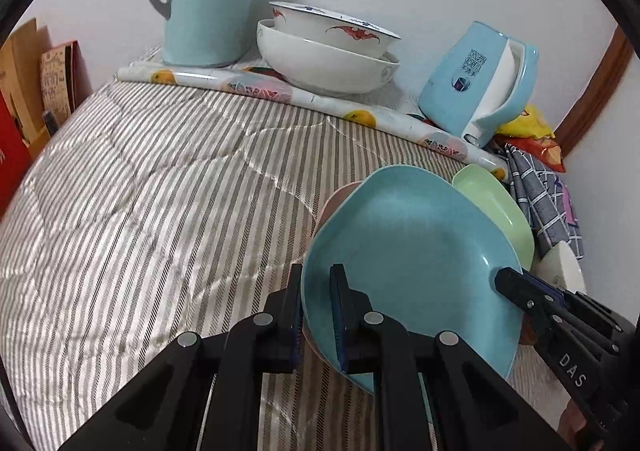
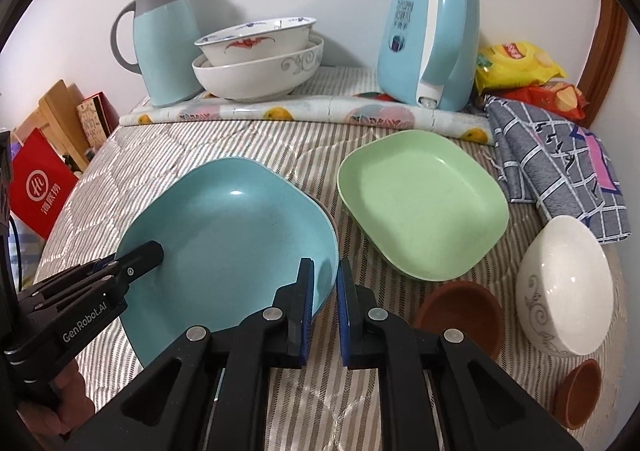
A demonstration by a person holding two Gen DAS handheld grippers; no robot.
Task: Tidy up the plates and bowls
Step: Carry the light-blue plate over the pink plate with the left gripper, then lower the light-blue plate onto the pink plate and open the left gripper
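Both grippers' jaws clamp opposite rims of the blue plate (image 2: 232, 235): left gripper (image 1: 316, 315), right gripper (image 2: 325, 291), above the striped tablecloth (image 1: 160, 191), beside the green plate (image 2: 424, 207).

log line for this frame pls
phase: carrying | left gripper: shut on blue plate rim | right gripper: shut on opposite rim | pink plate under it | green plate on bedspread

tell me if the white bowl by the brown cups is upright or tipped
Tipped. In the right wrist view the white bowl lies on its side on the striped cloth, its open mouth facing left toward the brown cup.
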